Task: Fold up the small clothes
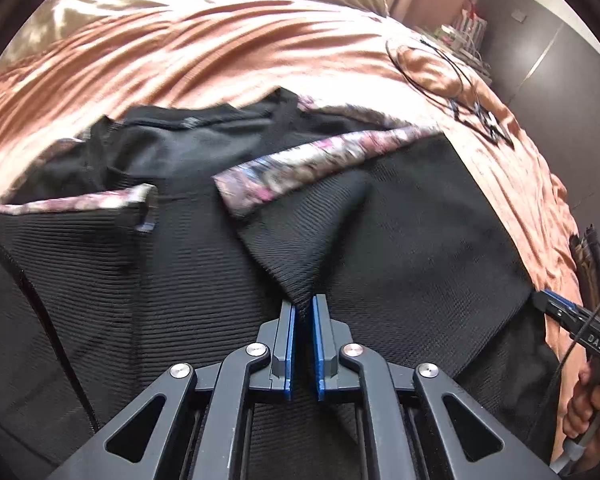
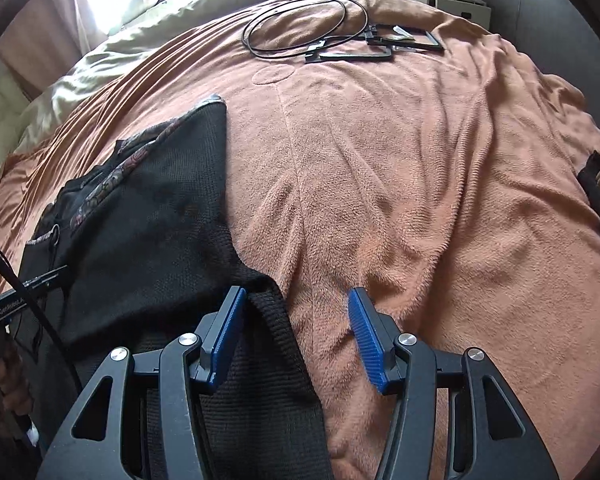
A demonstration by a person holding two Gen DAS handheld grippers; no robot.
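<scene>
Left wrist view: left gripper [image 1: 304, 304] clamped, fingers nearly together, on a pinched peak of the black ribbed knit garment with floral-patterned trim [image 1: 204, 248]. Garment spread across the rust-orange fleece blanket [image 1: 220, 52] on the bed, one black flap turned over so the floral band [image 1: 320, 160] runs diagonally across the middle. Step in hand, by the look of it: a fold in progress, a gathered point of fabric lifted for carrying across the body of the garment. Right gripper [image 1: 556, 308] visible at the right edge near the garment's side, a hand [image 1: 588, 404] behind it. Motion blur over the far collar area; neckline shape hard to read. Lower part of the garment hidden under the gripper body.

Right wrist view: right gripper [image 2: 296, 320] with blue-padded fingers wide apart, holding nothing, straddling the garment's black edge strip [image 2: 276, 344] where it meets the blanket. Next move likely calls for lowering and closing on that edge, then travelling in step with the left gripper so the fold lands straight. Coiled black cable [image 2: 304, 20] and flat dark frames [image 2: 404, 40] lying well apart, far up the bed. Left gripper only partly in view at the left margin; whether the strip lies flat or doubled under the near finger cannot be told.
</scene>
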